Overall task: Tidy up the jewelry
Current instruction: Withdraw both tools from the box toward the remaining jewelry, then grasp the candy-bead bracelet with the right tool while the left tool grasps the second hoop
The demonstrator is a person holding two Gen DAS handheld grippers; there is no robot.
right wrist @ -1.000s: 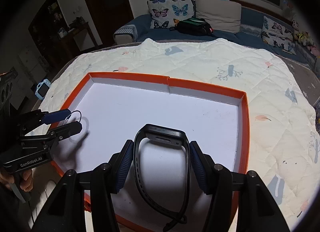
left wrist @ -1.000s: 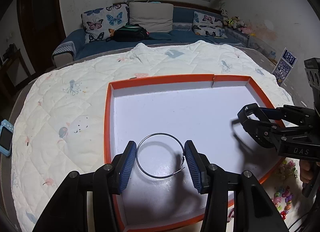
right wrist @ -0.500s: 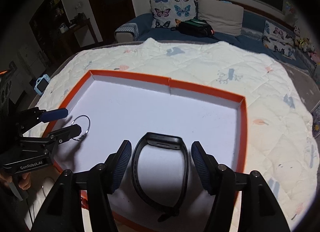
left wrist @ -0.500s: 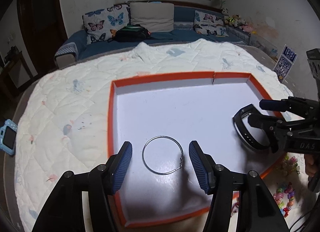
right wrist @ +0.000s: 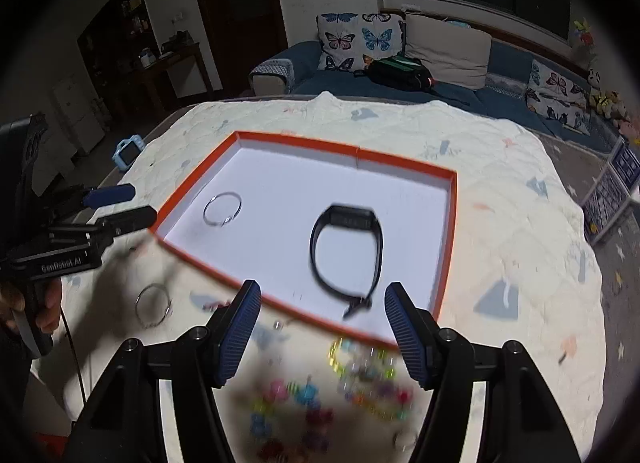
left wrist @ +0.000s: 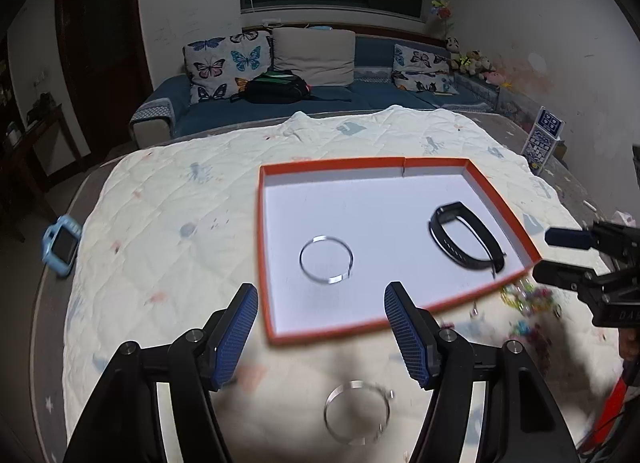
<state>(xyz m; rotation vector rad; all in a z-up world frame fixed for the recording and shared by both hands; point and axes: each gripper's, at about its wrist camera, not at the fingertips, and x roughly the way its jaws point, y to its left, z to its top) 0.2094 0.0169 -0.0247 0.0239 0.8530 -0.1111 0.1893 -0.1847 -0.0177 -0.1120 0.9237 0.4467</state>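
A thin wire hoop and a black rubbery watch band lie apart in an orange-rimmed white tray on a quilted bedcover; left gripper and right gripper hold their ribbed blue jaws released, the left's having just been opening, nothing between them.

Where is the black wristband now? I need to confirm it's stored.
The black wristband lies inside the orange-rimmed tray, on its right half in both views, apart from the wire hoop at the left.

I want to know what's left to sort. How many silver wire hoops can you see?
2. One hoop lies inside the orange tray, left of the black wristband. The other hoop lies on the quilt outside the tray's near edge. The blurred bead pile may hide more.
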